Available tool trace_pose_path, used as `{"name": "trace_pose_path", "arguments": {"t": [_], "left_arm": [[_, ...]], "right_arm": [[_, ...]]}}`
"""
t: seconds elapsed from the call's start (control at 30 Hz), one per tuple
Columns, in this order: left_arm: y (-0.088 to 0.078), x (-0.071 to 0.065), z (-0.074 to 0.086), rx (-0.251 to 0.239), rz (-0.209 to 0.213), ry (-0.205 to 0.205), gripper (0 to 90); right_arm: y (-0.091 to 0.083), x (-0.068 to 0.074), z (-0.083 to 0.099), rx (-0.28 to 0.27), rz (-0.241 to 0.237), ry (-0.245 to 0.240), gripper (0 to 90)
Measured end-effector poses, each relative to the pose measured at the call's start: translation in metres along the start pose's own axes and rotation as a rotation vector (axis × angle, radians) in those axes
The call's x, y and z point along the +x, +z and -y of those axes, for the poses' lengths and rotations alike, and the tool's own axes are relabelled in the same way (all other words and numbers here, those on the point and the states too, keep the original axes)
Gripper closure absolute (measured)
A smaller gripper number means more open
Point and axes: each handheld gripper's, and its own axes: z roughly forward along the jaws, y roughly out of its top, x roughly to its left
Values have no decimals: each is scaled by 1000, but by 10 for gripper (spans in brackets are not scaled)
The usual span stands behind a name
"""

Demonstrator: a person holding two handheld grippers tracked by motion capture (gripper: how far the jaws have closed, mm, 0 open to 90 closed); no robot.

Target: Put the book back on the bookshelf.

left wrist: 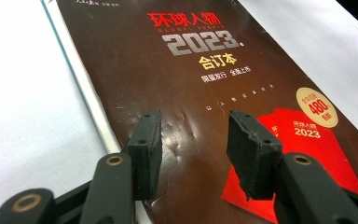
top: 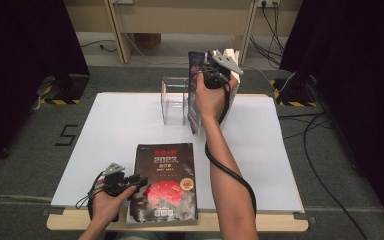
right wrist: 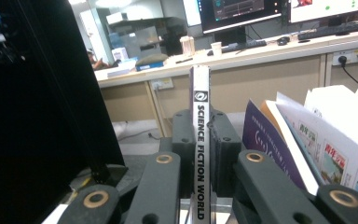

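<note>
**One magazine going into the rack, one still flat on the table**

Your right gripper (top: 219,70) is clamped on a thin magazine (right wrist: 200,154), jaws pinching its spine from both sides; the spine reads "SCIENCE FICTION WORLD" and stands upright. In the high view you hold it at the far side of the table (top: 115,130), above and just right of the clear acrylic rack (top: 174,100). Other magazines (right wrist: 307,140) already stand there, leaning and fanned, to the right of yours. I can't tell whether the held one is in a slot yet, so I'd call that placement unfinished.

Your left gripper (left wrist: 193,144) hangs with jaws partly open and nothing between them, low over the near edge of the dark "2023" book (top: 165,182). That book lies flat at the near edge, cover up: glossy dark brown, red graphic, a few dents. It's left to do.
</note>
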Motion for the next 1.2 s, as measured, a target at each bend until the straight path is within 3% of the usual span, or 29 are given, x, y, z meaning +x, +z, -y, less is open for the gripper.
{"name": "trace_pose_path", "arguments": {"t": [0.47, 1.2], "left_arm": [[0, 0, 0, -1, -2, 1, 546], [1, -2, 1, 0, -4, 5, 544]], "right_arm": [[-4, -2, 10, 9, 12, -36, 831], [-44, -2, 20, 74, -41, -104, 816]]}}
